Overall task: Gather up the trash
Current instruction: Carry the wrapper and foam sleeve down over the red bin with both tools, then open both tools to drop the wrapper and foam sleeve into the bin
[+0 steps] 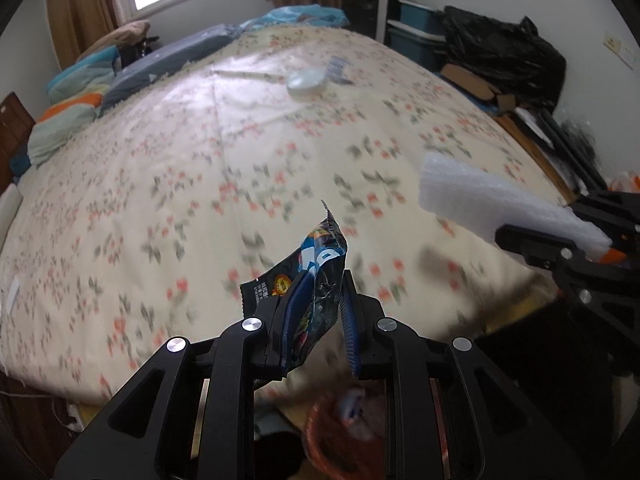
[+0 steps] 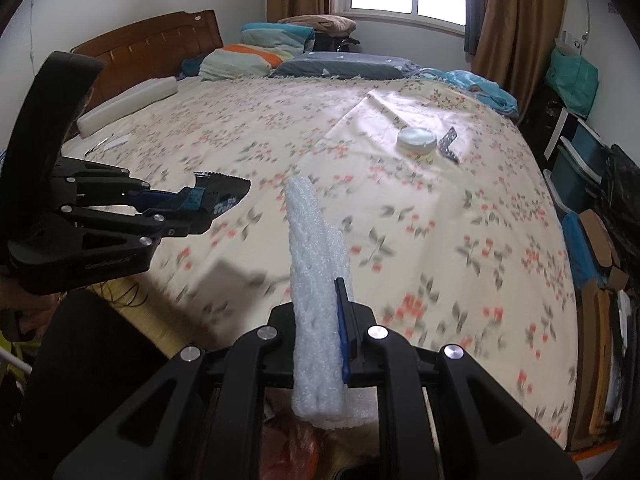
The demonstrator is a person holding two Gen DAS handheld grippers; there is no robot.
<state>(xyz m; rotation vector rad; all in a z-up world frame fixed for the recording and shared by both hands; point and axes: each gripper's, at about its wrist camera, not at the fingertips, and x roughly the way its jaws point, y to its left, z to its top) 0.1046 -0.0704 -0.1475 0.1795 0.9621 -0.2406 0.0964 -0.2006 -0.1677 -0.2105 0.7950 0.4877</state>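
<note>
The bed (image 2: 400, 208), spread with a flowered sheet, fills both views, and two small things lie on its far side near the window end: a round white container (image 2: 416, 140) and, just beside it, a flat dark packet (image 2: 450, 144).

Below the near edge of the bed, directly under both claws, an orange-red bin (image 1: 332, 436) with a liner shows blurred; it looks like the place the trash is meant to go. So the coming move probably turns on a drop: the bin lies down and toward the person from each claw, not ahead.

The right claw (image 2: 340, 320) is clamped on a white foam strip (image 2: 312, 272). The strip's long axis runs along the fingers, its free end pointing up and away over the bed, its lower end hanging toward the bin.

The left claw (image 1: 316, 304) is clamped on a dark snack wrapper (image 1: 320, 256), which stands upright between the pads with its torn corner pointing up and forward.

Both claws sit side by side near the bed's edge; I cannot tell which is closer to the bin.
</note>
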